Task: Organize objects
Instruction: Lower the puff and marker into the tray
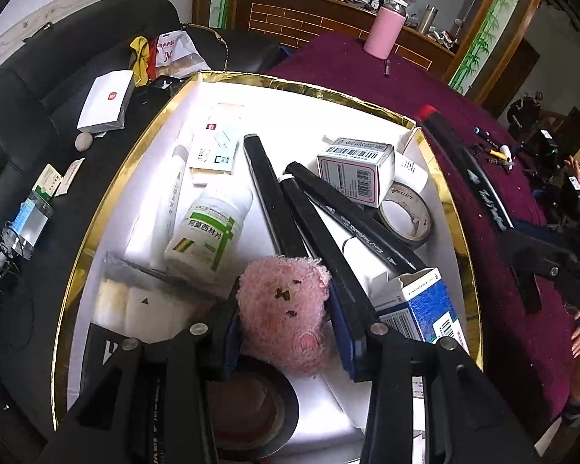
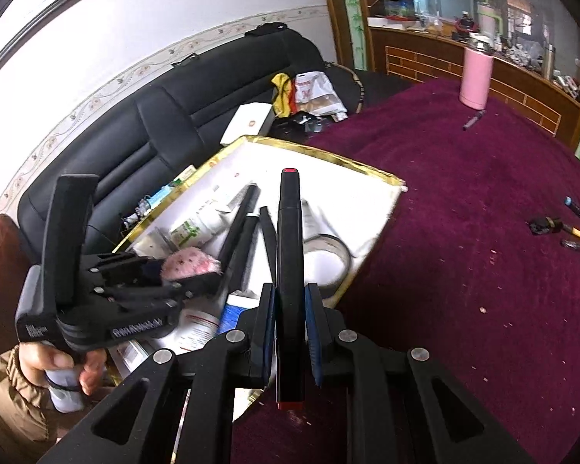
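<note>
Left gripper (image 1: 286, 305): clamped on a fluffy pink pom-pom (image 1: 282, 309), one pad pressing each side; it hangs over the near end of the box.
Right gripper (image 2: 289, 309): closed tight on a black marker with red end caps (image 2: 289, 270), which lies straight along the fingers, one red cap pointing away, the other towards the camera.
Where the marker sits: above the near right edge of the box, partly over the maroon tablecloth (image 2: 464, 232).
Box (image 1: 135, 147): white inside with a gold foil rim, resting at the table edge beside a black sofa (image 1: 27, 116).
In the box, centre: several black markers (image 1: 274, 201) lying crossed over one another.
In the box, left: a white pill bottle with a green label (image 1: 208, 228) on its side, with a white tube (image 1: 174, 181) next to it.
In the box, right: a small white barcoded carton (image 1: 355, 170) just beside a roll of tape (image 1: 406, 212); a blue and white carton (image 1: 417, 305) near the right finger of the left gripper.
Under the left gripper: a dark tape roll (image 1: 251, 406).
On the tablecloth: a pink tumbler (image 1: 384, 31) at the far end, a pen (image 1: 387, 67) just in front of it, and small pens and bits (image 2: 572, 224) off to the right.
On the sofa: a white box with a red logo (image 1: 106, 102) and a printed bag (image 1: 178, 54).
Person: a hand (image 2: 58, 363) grips the left gripper's handle.
</note>
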The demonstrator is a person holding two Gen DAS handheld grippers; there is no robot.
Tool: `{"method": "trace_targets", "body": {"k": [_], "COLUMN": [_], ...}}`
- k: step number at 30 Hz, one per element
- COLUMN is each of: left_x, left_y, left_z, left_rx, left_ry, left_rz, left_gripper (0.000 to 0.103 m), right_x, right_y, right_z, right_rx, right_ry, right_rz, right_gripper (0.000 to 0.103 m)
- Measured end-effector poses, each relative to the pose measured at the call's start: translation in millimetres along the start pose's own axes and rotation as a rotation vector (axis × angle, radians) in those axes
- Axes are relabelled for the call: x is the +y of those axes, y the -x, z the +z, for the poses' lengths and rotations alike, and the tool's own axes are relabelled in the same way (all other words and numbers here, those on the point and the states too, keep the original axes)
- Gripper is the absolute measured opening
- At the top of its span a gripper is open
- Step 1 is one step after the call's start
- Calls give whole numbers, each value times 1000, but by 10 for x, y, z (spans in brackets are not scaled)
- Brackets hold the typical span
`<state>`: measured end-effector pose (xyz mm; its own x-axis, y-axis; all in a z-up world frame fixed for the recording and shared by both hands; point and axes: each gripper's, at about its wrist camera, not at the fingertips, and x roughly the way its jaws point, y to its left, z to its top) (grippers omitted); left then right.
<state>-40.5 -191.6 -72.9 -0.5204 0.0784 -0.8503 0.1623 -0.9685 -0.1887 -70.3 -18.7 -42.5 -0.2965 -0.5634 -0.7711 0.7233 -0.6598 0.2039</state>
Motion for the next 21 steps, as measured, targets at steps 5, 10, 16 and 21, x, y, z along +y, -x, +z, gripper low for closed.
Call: {"method": "trace_targets", "body": {"k": [5, 10, 16, 21], "left_x": [39, 27, 37, 38], "left_y": [12, 0, 2, 1], "left_z": [11, -4, -15, -26], "left_rx": [17, 16, 6, 1], "left_ry": [9, -3, -4, -4], "left_rz": [-12, -10, -20, -20], "left_gripper": [40, 40, 40, 40], "right_x": [118, 224, 299, 260], "right_y": [-204, -475, -774, -978], "right_z": [96, 189, 353, 475], "right_rx": [44, 80, 104, 124], "right_ry": [-2, -3, -3, -9], "right_rz": [78, 97, 94, 57], "right_gripper": [16, 16, 16, 16]}}
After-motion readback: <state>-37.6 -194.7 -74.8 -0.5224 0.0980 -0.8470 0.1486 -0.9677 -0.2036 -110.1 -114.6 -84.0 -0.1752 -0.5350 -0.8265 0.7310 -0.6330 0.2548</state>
